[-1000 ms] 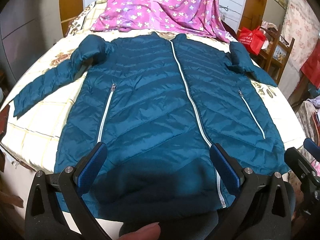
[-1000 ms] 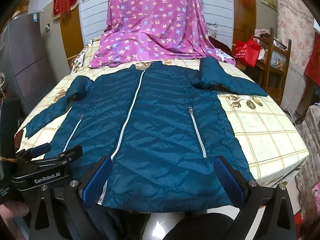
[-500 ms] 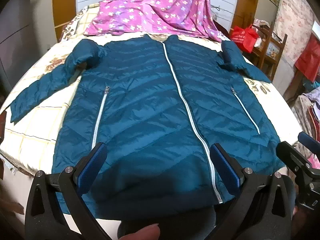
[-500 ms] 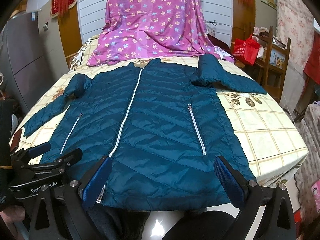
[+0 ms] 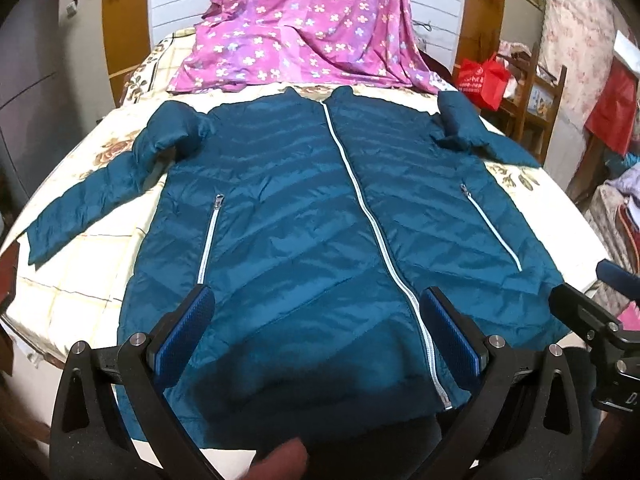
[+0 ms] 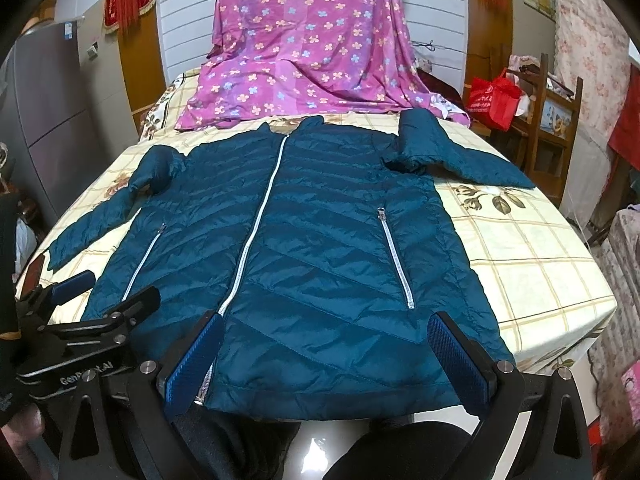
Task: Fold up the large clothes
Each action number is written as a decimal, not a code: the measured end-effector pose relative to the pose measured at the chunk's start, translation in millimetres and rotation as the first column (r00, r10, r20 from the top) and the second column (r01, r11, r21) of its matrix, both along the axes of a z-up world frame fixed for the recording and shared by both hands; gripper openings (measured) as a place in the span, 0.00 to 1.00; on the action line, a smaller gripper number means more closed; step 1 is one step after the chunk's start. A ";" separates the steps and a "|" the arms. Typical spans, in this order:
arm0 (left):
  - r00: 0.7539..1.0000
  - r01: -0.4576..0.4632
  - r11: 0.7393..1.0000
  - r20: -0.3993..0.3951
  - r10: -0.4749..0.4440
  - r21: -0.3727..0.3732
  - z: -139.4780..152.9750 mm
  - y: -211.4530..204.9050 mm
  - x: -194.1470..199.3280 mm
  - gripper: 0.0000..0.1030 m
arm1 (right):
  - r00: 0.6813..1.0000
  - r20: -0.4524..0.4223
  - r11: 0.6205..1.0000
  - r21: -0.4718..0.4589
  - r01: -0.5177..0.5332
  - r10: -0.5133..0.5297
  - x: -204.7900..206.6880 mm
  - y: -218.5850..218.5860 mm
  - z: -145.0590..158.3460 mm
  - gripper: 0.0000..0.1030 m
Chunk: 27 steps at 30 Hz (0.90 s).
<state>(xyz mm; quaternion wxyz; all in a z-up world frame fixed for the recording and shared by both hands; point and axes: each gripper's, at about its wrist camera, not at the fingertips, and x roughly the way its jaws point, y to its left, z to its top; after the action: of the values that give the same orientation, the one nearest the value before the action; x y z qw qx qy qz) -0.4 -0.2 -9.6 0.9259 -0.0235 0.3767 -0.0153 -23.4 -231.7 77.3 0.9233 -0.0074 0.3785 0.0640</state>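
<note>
A teal quilted jacket [image 5: 304, 216] with white zips lies flat, front up and zipped, on a bed; it also shows in the right wrist view [image 6: 320, 240]. Its sleeves spread out to both sides, each bent near the shoulder. My left gripper [image 5: 316, 332] is open and empty, hovering over the hem left of the centre zip. My right gripper [image 6: 326, 356] is open and empty over the hem right of the zip. Each gripper shows at the edge of the other's view.
The bed [image 6: 532, 256] has a cream checked floral cover. A purple flowered cloth [image 6: 308, 52] drapes at its far end. A wooden chair with a red bag [image 6: 494, 98] stands at the right, a grey cabinet [image 6: 48, 112] at the left.
Both grippers have drawn back a little from the jacket and tilted up, so more of the far wall shows. The jacket has not moved.
</note>
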 end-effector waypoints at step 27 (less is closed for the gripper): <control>0.999 0.004 0.995 -0.041 -0.008 -0.101 -11.9 9.8 0.1 1.00 | 1.000 -0.010 1.000 -0.014 0.003 -0.003 1.1 2.2 -3.0 0.98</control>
<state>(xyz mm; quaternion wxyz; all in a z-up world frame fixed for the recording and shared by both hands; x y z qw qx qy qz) -0.4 9.6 -21.5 0.9155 -0.0696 0.3945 -0.0367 -22.3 -229.6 74.4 0.9215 -0.0131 0.3834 0.0601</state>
